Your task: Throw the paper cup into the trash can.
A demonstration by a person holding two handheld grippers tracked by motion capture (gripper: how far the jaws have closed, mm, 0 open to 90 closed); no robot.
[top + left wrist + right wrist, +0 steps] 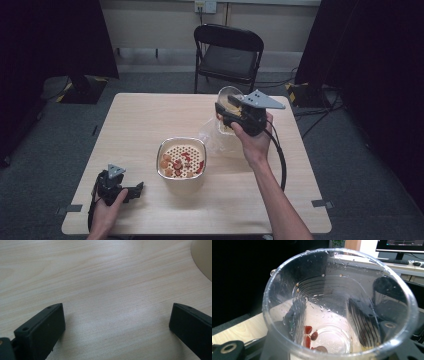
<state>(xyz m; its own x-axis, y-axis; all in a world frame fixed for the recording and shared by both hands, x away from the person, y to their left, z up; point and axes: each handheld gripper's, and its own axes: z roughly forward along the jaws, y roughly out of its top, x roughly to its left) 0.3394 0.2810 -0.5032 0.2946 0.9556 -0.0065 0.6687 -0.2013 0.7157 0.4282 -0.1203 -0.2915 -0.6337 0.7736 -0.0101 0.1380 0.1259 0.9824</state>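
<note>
The left gripper rests low on the wooden table, its jaws spread wide with bare wood between them and nothing held. Ahead of it and off to its right stands the perforated strainer bowl, holding a scatter of orange and red pieces; in the left gripper view a curve of its pale wall shows just beyond the right jaw.

Further right, the right gripper is clamped on a clear plastic cup, held up off the table beyond and to the right of the strainer, beside a crumpled clear plastic bag lying below the hand. Seen from the right gripper view, the cup sits between the jaws with its mouth toward the camera; the walls are wet with droplets, and a few red beans cling near the bottom.

Judging by its thin, ribbed wall, the cup is light and will flex or crack under a hard squeeze, and the wet surface likely makes it slippery. The ribbed mid-section, where the jaws already press from both sides, looks the safest hold; pinching the rim would probably deform it.
</note>
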